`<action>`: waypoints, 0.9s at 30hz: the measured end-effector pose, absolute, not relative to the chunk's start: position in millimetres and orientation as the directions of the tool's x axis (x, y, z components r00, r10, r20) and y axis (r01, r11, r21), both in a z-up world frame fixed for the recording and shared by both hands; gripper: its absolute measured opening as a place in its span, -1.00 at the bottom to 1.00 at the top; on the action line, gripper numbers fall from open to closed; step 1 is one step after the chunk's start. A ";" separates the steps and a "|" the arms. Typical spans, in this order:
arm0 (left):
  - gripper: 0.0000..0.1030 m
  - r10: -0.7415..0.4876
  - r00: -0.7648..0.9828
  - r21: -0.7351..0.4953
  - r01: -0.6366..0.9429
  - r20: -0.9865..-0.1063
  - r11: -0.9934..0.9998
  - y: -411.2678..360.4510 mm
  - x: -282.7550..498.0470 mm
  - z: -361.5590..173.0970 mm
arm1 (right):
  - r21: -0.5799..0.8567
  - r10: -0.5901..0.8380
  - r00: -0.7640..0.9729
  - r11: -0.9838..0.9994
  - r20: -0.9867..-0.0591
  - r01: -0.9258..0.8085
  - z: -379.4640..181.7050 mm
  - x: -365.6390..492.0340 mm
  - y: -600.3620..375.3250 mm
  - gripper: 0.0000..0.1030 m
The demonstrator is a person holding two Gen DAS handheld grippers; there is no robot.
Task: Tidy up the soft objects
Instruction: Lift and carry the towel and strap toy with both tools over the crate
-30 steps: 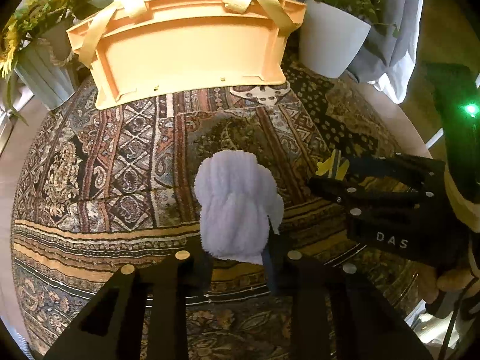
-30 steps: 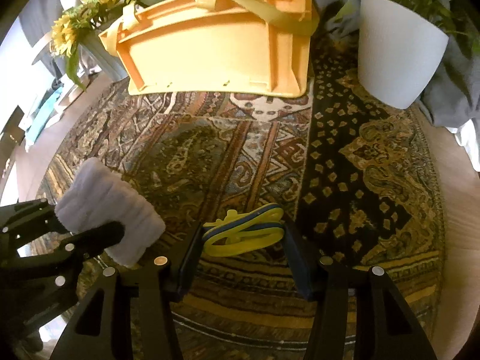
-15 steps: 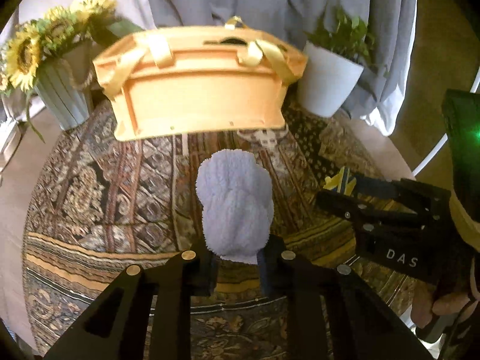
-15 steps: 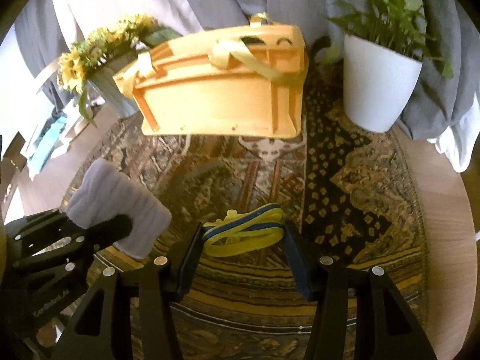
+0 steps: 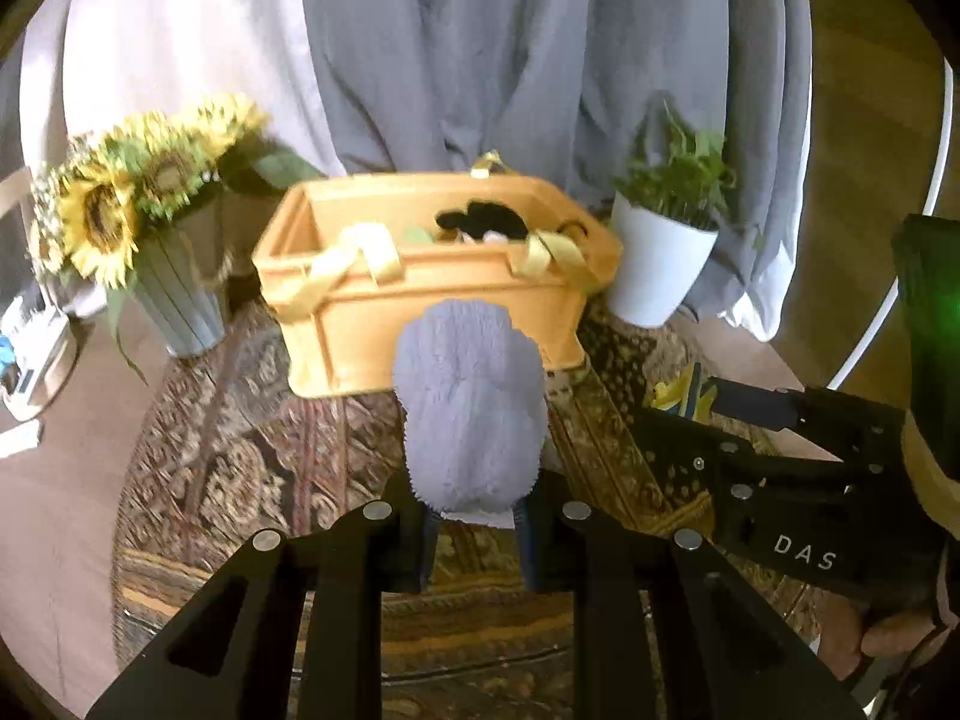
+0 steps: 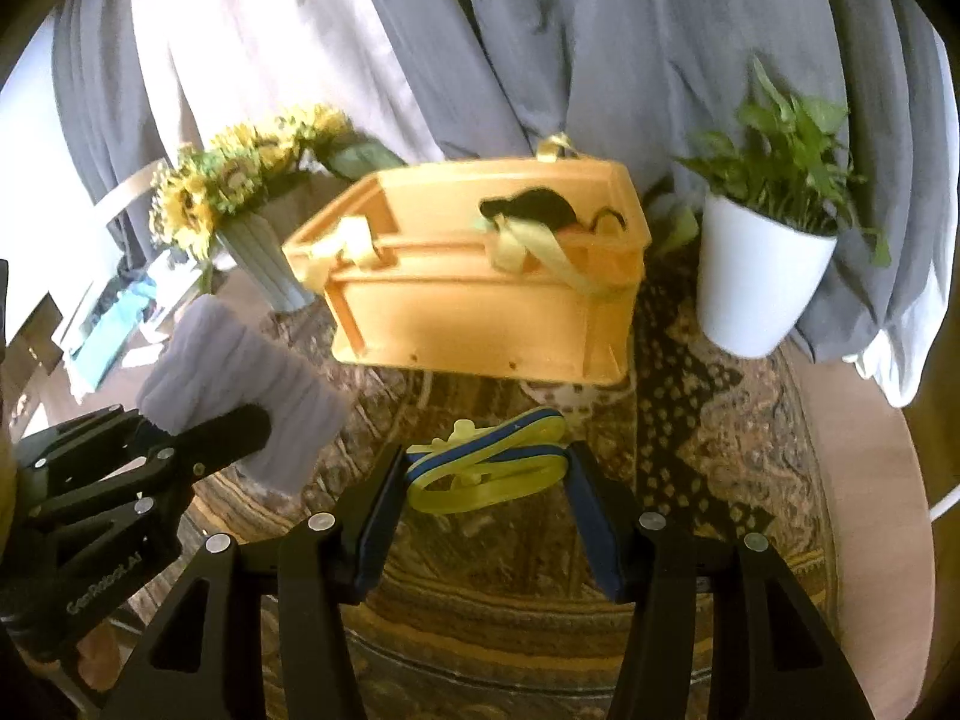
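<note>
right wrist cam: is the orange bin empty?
No. In the right wrist view a black item already lies inside the orange bin, showing above its rim near the yellow strap.

Ahead of my claws I see grey and white curtains (image 6: 540, 48) hanging across the back. A patterned rug (image 5: 252, 468) lies under them. Far left stands a vase of sunflowers (image 5: 126, 210), far right a white potted plant (image 6: 762, 276), on a wooden floor (image 6: 864, 480).
</note>
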State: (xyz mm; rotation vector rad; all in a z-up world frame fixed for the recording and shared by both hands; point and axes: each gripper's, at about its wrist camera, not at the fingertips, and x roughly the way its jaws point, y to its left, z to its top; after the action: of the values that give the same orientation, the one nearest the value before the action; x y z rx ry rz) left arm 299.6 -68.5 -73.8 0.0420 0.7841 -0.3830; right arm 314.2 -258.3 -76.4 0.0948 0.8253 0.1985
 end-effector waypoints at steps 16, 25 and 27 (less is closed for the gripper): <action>-0.57 -0.309 0.757 -0.078 0.325 -0.575 0.943 -33.9 332.7 -20.5 | 0.157 0.221 0.774 0.975 -0.593 -0.157 -20.0 352.7 -231.7 0.06; -0.57 -0.294 0.799 -0.056 0.312 -0.525 0.948 -30.8 362.3 1.9 | 0.171 0.241 0.790 0.970 -0.564 -0.174 -8.8 389.5 -228.5 0.06; -0.57 -0.292 0.804 -0.051 0.312 -0.518 0.949 -31.6 370.5 4.0 | 0.177 0.251 0.787 0.967 -0.564 -0.181 -8.6 401.4 -228.4 0.06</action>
State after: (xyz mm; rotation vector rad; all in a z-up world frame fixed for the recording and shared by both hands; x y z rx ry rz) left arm 370.5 -31.6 4.0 0.0375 0.5491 -0.3235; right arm 401.4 -228.4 -8.6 0.1158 0.6234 0.2333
